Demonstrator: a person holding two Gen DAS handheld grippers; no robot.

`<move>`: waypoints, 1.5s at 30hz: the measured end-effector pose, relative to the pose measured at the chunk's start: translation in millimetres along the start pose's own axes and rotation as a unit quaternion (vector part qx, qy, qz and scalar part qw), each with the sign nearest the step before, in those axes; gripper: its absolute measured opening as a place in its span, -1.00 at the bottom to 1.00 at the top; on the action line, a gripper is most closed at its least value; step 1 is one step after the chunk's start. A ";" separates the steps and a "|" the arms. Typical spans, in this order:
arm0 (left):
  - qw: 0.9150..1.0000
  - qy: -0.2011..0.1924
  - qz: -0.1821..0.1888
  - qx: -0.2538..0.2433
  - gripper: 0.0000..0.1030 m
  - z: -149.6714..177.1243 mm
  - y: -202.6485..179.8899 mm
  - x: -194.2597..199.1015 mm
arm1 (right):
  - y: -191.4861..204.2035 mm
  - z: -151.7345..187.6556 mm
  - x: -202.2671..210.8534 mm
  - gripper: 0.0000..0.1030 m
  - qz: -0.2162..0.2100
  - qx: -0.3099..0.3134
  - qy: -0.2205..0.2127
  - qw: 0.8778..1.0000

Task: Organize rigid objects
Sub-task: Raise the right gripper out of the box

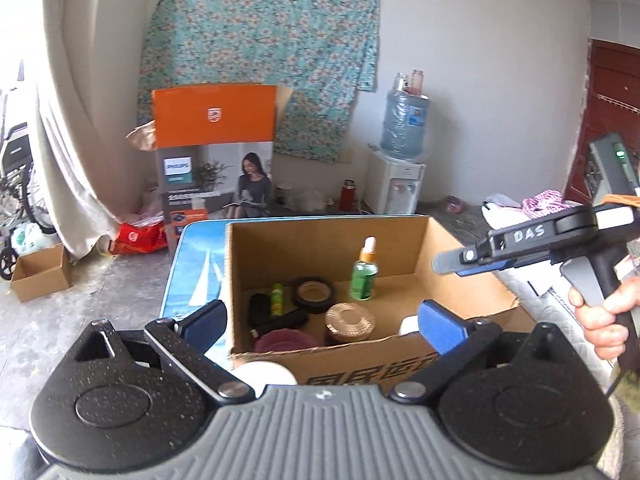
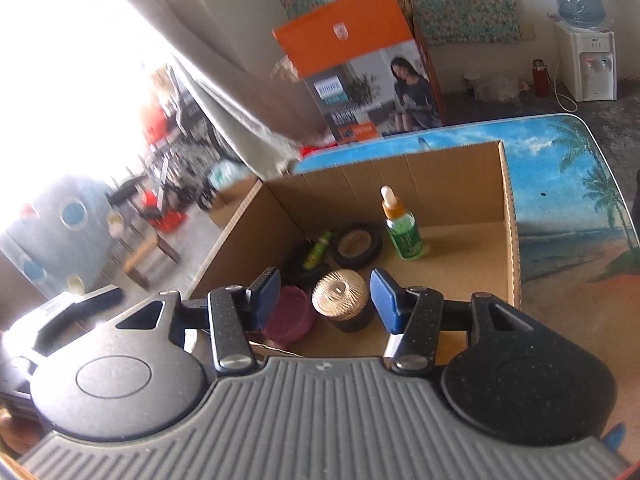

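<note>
An open cardboard box (image 1: 320, 228) stands on a table with a beach print (image 1: 196, 264). Inside it are a green dropper bottle (image 1: 364, 276), a black tape roll (image 1: 313, 294), a small green tube (image 1: 277, 299), a copper-lidded jar (image 1: 349, 322), a dark pink lid (image 1: 286, 340) and a white item (image 1: 408, 325). My left gripper (image 1: 322, 324) hangs wide open over the box's near wall, holding nothing. A hand (image 1: 604, 320) holds my right gripper (image 1: 452, 262) above the box's right side. In the right wrist view that gripper (image 2: 326, 296) is open, and the jar (image 2: 340, 298) lies below the gap, untouched.
A white round object (image 1: 264, 374) lies just outside the box's near wall. Behind the table stand an orange carton (image 1: 214, 148) and a water dispenser (image 1: 396, 184). A curtain (image 1: 72, 140) hangs at the left, and clothes (image 1: 540, 204) lie at the right.
</note>
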State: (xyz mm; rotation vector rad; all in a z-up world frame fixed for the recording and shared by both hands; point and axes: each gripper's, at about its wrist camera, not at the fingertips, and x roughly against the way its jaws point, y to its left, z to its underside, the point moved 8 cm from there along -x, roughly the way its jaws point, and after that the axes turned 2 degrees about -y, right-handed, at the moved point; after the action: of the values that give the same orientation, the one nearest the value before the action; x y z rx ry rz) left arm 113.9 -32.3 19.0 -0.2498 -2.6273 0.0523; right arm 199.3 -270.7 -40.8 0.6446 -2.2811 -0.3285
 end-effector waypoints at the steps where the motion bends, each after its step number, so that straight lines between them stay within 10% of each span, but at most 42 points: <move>1: 1.000 -0.001 -0.002 0.003 0.98 1.3 3.5 0.7 | -0.9 0.9 -7.3 -0.03 0.010 0.007 0.014 1.000; 22: 0.998 -0.009 -0.009 0.069 0.98 23.3 46.3 -4.6 | -37.9 21.4 -116.6 -0.06 0.119 0.030 0.272 0.954; 25: 0.997 -0.009 -0.009 0.077 0.98 26.1 50.4 -4.4 | -43.4 26.7 -126.5 -0.39 0.115 0.020 0.289 0.950; 36: 0.995 -0.001 -0.015 0.099 0.98 35.8 64.3 -5.9 | -54.8 0.9 -149.6 -0.47 0.076 -0.024 0.250 0.965; 45: 0.995 0.002 -0.019 0.101 0.98 37.6 64.6 -6.3 | -57.0 -23.6 -139.3 -0.10 0.129 0.030 0.216 0.967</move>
State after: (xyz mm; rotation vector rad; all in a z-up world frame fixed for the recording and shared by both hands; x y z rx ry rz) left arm 112.0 30.3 -22.3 -0.1293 -2.5975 0.3028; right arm 320.7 -244.8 -129.1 0.3939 -1.9260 0.0105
